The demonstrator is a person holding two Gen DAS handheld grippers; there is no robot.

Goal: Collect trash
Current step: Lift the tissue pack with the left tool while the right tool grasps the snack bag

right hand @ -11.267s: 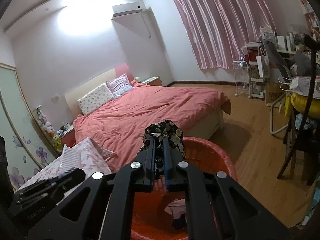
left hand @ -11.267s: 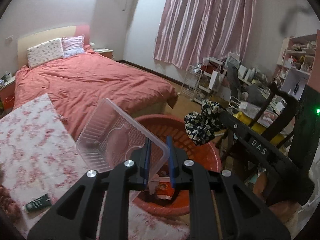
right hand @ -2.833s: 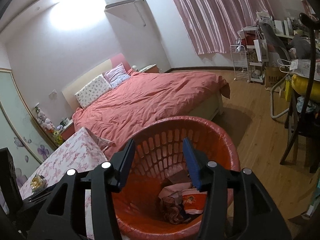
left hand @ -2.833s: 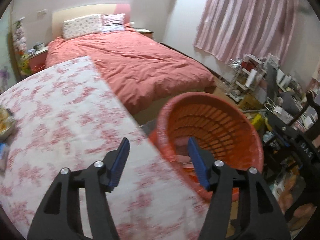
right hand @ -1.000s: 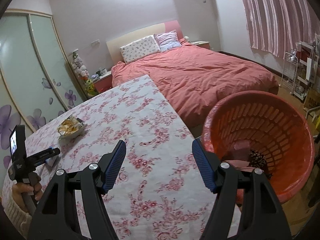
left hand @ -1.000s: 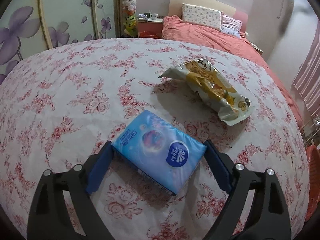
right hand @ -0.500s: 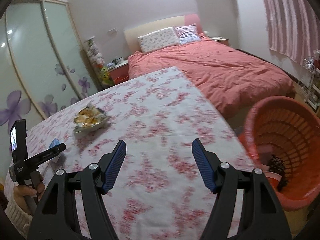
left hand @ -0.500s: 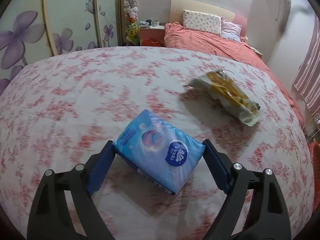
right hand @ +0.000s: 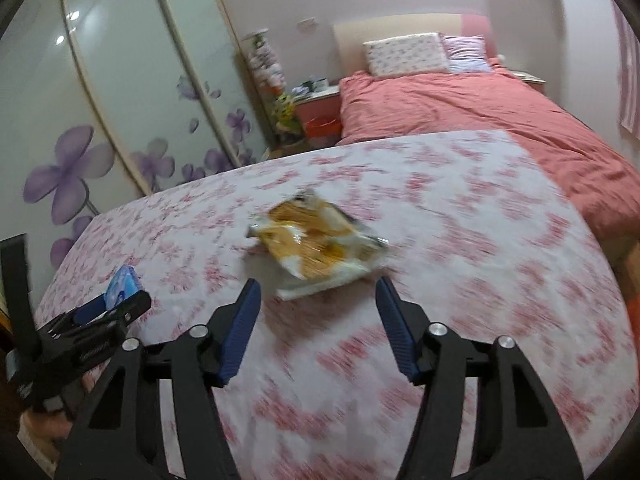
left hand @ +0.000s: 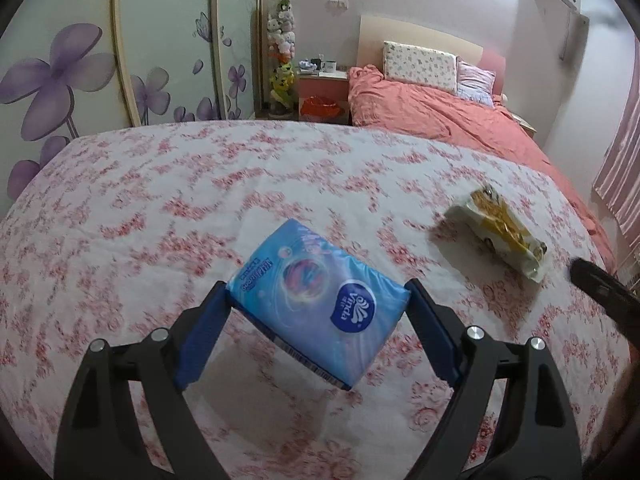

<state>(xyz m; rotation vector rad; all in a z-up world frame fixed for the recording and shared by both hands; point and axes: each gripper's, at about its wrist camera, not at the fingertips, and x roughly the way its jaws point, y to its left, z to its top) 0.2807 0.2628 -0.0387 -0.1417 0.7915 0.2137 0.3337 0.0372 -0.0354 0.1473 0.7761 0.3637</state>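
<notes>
Left wrist view: blue tissue pack [left hand: 320, 300] is clamped across wide jaws of left gripper [left hand: 318, 336], lower centre. Right gripper [right hand: 316, 324] jaws, lately narrowing, are empty; snack wrapper [right hand: 316, 244] lies mid-frame on surface [right hand: 500, 240]. Wrapper should be straddled squarely before closing

A blue tissue pack [left hand: 320, 304] hung tilted above the cloth. A crumpled yellow-white snack wrapper [right hand: 318, 250] lay flat, well apart.
</notes>
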